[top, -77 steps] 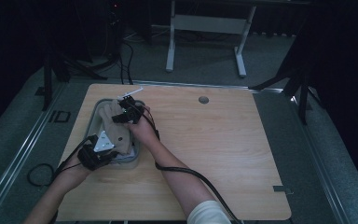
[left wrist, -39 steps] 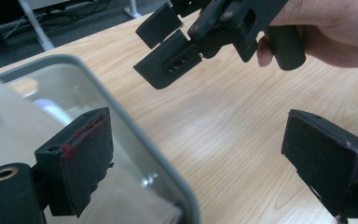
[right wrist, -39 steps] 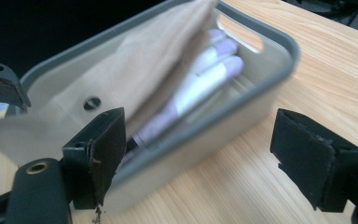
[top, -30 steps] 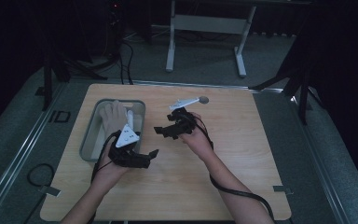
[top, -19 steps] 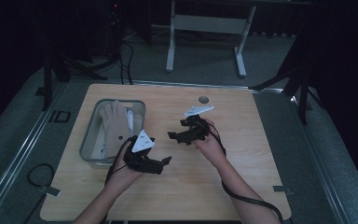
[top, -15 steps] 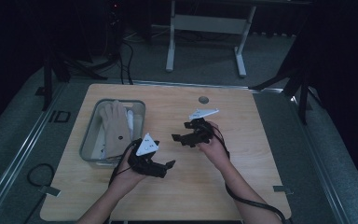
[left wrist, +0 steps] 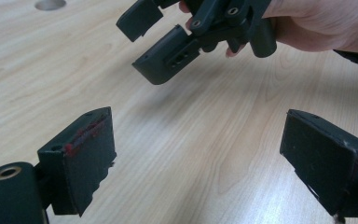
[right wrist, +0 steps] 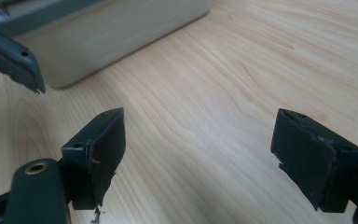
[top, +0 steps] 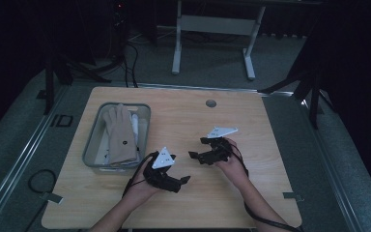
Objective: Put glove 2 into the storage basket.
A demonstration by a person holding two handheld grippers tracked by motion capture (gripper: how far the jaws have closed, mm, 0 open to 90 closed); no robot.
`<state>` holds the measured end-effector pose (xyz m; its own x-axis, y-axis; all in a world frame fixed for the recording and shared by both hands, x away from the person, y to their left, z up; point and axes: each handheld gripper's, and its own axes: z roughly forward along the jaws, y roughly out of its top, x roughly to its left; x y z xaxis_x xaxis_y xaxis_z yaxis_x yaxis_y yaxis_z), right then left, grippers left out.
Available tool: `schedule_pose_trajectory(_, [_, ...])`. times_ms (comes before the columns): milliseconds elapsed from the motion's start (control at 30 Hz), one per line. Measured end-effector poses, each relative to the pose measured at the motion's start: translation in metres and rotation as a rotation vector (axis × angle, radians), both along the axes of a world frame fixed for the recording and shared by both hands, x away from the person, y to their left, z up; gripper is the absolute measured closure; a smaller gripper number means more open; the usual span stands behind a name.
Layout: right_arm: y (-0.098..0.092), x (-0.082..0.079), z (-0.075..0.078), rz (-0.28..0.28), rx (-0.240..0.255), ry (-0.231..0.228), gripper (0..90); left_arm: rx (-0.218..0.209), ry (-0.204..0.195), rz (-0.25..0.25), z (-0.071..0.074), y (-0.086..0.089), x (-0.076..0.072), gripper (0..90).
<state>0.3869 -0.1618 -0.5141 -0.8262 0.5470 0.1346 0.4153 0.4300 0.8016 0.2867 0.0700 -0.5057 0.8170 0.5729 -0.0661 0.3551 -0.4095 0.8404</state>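
Drawn back from the grey bin (top: pixel 91 153) toward the table's near edge (top: pixel 251 212), both jaws spread and empty: left gripper (top: pixel 185 179), right gripper (top: pixel 193 155). Beige glove (top: pixel 120 134) lying inside that bin. Best kept low, apart, clear of each other.

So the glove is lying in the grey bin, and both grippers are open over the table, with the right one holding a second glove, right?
Not quite. The right gripper holds nothing: the right gripper view shows only bare table between its open jaws. The rest stands: the glove lies in the grey bin, and the left gripper is open over the table too.
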Motion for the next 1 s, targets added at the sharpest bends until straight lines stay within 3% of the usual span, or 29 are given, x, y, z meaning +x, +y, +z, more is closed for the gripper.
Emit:
schedule_pose_trajectory(200, [-0.012, -0.011, -0.013, -0.004, 0.02, -0.01, 16.7, 0.008, -0.008, -0.031, -0.012, -0.006, -0.002, 10.3])
schedule_pose_trajectory(633, [-0.035, -0.03, -0.034, -0.012, -0.012, -0.021, 16.0, 0.019, 0.018, -0.099, -0.029, -0.014, -0.009, 10.2])
schedule_pose_trajectory(833, [-0.047, -0.039, -0.034, -0.02, 0.006, -0.037, 16.0, 0.017, 0.016, -0.103, -0.034, -0.014, -0.009, 10.3])
schedule_pose_trajectory(1000, [-0.056, -0.047, -0.034, -0.026, -0.021, -0.051, 16.0, 0.033, 0.014, -0.113, -0.038, -0.015, -0.01, 10.3])
